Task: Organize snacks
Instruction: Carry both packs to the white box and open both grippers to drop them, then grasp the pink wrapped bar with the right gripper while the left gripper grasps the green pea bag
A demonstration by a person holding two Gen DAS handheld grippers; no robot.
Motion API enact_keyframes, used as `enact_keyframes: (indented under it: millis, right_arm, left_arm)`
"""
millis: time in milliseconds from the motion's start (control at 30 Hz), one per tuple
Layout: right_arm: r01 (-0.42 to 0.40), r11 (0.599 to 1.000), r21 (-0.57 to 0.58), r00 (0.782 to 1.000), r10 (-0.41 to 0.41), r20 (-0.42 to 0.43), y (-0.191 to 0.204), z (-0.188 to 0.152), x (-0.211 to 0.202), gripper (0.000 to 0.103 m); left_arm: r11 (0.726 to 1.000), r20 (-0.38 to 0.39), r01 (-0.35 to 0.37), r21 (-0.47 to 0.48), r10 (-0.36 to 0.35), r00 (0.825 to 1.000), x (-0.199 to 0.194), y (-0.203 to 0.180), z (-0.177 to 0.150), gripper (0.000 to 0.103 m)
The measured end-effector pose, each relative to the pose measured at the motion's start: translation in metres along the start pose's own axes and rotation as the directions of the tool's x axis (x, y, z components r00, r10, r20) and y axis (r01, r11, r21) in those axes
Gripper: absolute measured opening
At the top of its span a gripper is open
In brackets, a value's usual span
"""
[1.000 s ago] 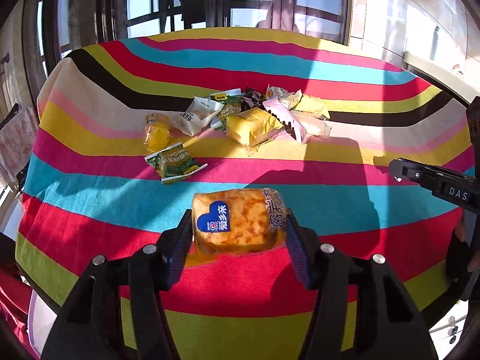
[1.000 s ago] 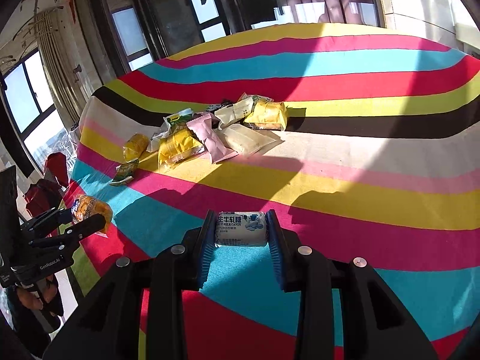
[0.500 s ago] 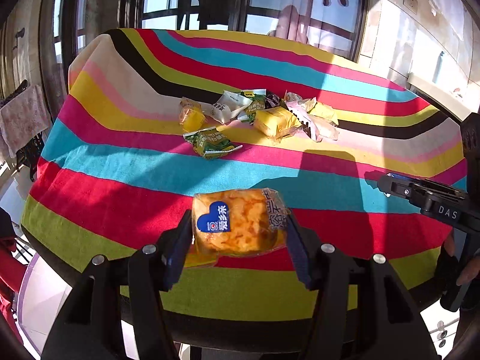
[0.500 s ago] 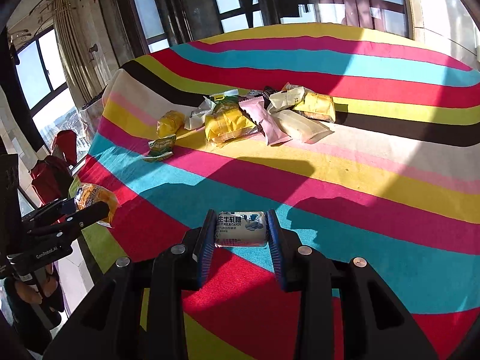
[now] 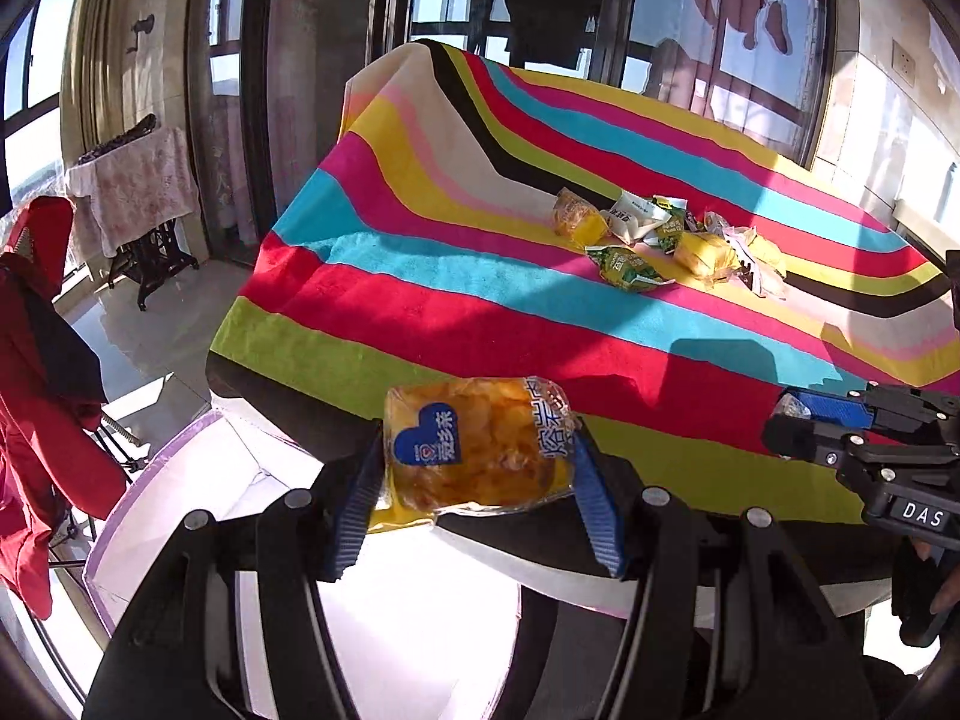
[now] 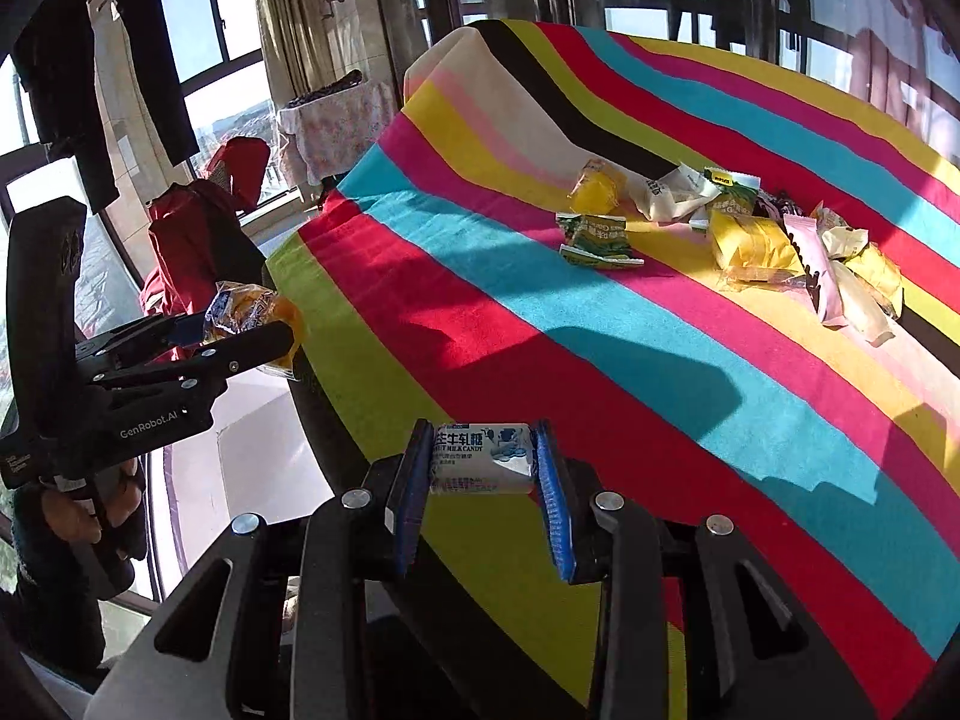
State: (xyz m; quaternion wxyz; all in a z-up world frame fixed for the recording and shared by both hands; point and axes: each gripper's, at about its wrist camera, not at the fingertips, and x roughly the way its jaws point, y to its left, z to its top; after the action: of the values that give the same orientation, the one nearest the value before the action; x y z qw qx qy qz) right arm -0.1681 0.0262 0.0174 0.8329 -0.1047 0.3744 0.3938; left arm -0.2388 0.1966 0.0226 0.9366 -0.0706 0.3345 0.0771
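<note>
**Two snacks held at the worktop's edge**

The left tool (image 5: pixel 474 480) clamps a yellow pastry packet (image 5: pixel 477 444) beyond the striped worktop (image 5: pixel 480 312) edge. The right tool (image 6: pixel 483 480) pinches a milk candy pack (image 6: pixel 483 459) above the near stripes. The snack pile (image 6: pixel 750 234) lies far right.

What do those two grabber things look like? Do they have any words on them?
Both are black plastic. The left gripper has two long fingers with ribbed blue pads and round silver screws; from the side it reads "GenRobot.AI" in white. The right gripper looks the same, with blue pads, and shows "DAS" in white in the left camera's view.
</note>
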Motion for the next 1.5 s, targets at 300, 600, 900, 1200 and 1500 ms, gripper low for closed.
enact_keyframes:
  millis: [300, 600, 900, 1200, 1500]
  right_arm:
    - [-0.135, 0.965, -0.227, 0.989, 0.117, -0.089, 0.091, 0.007, 0.033, 0.034]
    - [-0.215, 0.908, -0.359, 0.966, 0.144, -0.215, 0.146, -0.005, 0.072, 0.034]
    - [-0.385, 0.812, -0.438, 0.912, 0.263, -0.315, 0.201, -0.027, 0.081, 0.035]
    - [-0.411, 0.817, -0.403, 0.91, 0.34, -0.238, 0.185, -0.021, 0.055, 0.056]
    - [-0.299, 0.908, -0.294, 0.953, 0.267, -0.147, 0.126, -0.014, 0.044, 0.062]
  left_arm:
    - [0.986, -0.057, -0.147, -0.077, 0.143, 0.988, -0.01, 0.064, -0.035, 0.059]
    - [0.958, -0.147, -0.254, -0.134, 0.235, 0.961, -0.006, 0.11, -0.066, 0.06]
    - [0.922, -0.221, -0.354, -0.158, 0.316, 0.923, 0.002, 0.139, -0.084, 0.061]
    - [0.868, -0.235, -0.48, -0.129, 0.443, 0.865, -0.004, 0.147, -0.085, 0.093]
    - [0.886, -0.173, -0.447, -0.124, 0.425, 0.889, -0.002, 0.127, -0.068, 0.101]
